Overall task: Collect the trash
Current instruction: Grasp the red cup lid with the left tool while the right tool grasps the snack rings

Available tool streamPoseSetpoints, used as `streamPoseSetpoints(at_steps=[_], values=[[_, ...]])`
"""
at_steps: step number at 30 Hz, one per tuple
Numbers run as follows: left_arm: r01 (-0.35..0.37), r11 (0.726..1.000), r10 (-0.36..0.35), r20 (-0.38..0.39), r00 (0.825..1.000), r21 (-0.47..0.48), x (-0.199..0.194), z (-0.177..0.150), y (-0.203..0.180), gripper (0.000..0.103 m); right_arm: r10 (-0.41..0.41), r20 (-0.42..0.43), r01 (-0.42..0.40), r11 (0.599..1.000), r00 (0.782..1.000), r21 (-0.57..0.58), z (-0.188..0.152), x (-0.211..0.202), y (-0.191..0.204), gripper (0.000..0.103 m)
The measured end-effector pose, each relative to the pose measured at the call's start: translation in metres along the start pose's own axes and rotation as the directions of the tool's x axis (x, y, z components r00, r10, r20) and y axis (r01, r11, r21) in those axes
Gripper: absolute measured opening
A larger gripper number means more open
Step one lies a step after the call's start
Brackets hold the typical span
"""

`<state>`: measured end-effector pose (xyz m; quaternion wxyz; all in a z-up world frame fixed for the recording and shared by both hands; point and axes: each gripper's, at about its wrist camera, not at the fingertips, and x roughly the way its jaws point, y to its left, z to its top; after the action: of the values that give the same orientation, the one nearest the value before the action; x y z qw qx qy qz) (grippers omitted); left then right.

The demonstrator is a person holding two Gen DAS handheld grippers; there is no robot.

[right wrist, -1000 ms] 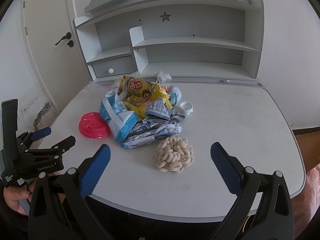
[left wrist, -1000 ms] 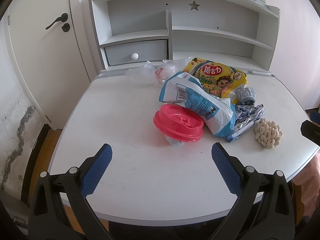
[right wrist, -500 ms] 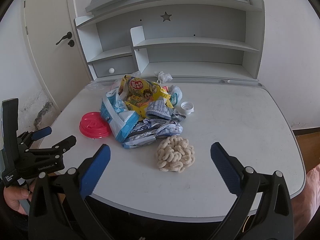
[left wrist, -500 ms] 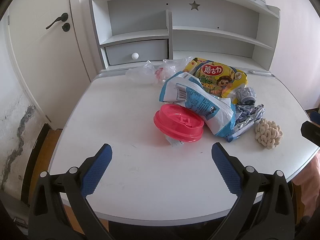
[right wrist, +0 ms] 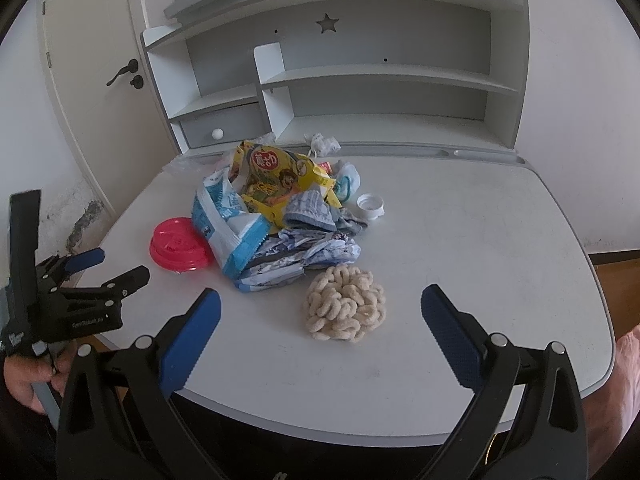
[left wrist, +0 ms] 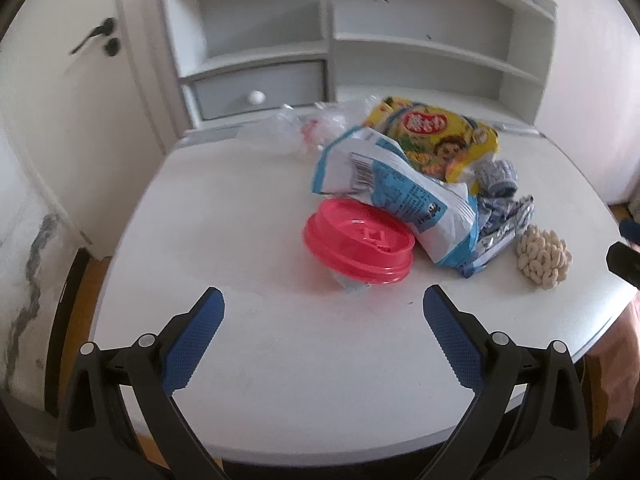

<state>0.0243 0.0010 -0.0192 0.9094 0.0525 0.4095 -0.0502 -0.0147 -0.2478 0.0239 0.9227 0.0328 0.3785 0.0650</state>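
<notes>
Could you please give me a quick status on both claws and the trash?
Left claw open, empty. Right claw open, empty. Trash pile untouched on desk. Nothing in the way.

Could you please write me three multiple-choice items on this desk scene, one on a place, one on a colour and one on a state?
1. Where does the beige ring cluster lie?
A. in the drawer
B. on the desk, in front of the wrapper pile
C. on the upper shelf

2. What colour is the round lid?
A. green
B. black
C. pink-red

3. How is the right gripper?
A. open, holding nothing
B. shut on the lid
C. shut on a wrapper

Answers: 1 B, it rests on the desk nearest the right wrist camera. 2 C, it reads pink-red in both views. 3 A, its blue pads stand wide apart.
</notes>
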Motion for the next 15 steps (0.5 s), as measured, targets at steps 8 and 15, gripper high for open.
streamPoseSetpoints(at_steps=[8,15], values=[[0.031,0.979,-0.024,-0.040,0.999,0.202,0.036,0.024,-0.025,0.097,0.003,-0.042,-0.003,1.000,0.999,0.010,-0.002,0.017,-0.011,0.097],[0.039,0.972,-0.020,-0.083,0.996,0.230,0.062,0.031,-0.026,0.094,-0.007,-0.072,0.009,1.000,0.997,0.021,-0.004,0.029,-0.017,0.097]])
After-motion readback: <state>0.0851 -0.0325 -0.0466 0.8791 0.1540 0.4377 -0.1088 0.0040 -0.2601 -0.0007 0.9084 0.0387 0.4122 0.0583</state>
